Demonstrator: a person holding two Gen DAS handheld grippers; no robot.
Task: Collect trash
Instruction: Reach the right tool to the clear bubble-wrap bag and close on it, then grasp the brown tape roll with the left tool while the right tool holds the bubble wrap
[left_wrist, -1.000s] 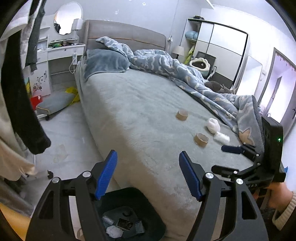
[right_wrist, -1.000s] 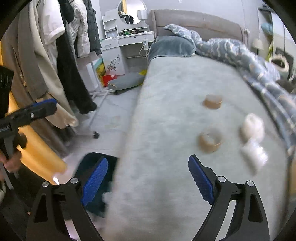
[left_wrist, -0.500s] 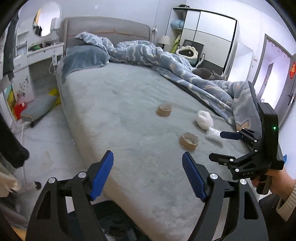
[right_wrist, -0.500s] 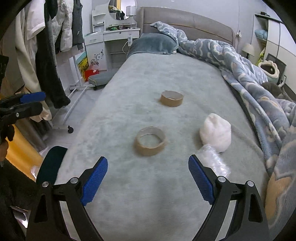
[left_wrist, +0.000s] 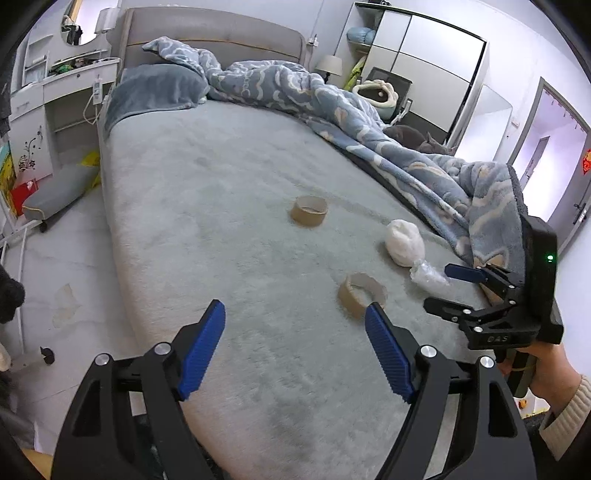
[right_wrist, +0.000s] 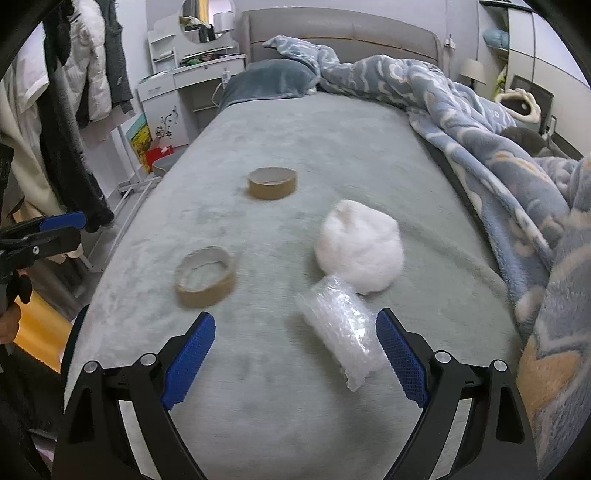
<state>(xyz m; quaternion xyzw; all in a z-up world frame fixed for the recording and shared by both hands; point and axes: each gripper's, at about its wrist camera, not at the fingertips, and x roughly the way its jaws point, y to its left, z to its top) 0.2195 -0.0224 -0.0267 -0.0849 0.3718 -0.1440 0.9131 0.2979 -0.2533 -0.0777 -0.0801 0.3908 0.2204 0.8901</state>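
Trash lies on the grey bed (left_wrist: 221, 206): a near cardboard tape ring (right_wrist: 205, 277) (left_wrist: 360, 295), a far tape ring (right_wrist: 272, 182) (left_wrist: 309, 210), a white crumpled ball (right_wrist: 360, 245) (left_wrist: 404, 242) and a clear bubble-wrap roll (right_wrist: 341, 328) (left_wrist: 428, 273). My right gripper (right_wrist: 295, 354) is open and empty, with the bubble-wrap roll just inside its right finger. It also shows in the left wrist view (left_wrist: 447, 288). My left gripper (left_wrist: 295, 350) is open and empty over the bed's near edge, short of the near ring.
A rumpled blue duvet (right_wrist: 480, 140) covers the bed's right side. A clothes rack with coats (right_wrist: 74, 110) and a white dresser (right_wrist: 177, 92) stand to the left of the bed. A wardrobe (left_wrist: 424, 66) is at the back right.
Both grippers moved forward over the bed toward the trash. The left view swung away from the dark bin on the floor. The right gripper closed in on the bubble-wrap roll.
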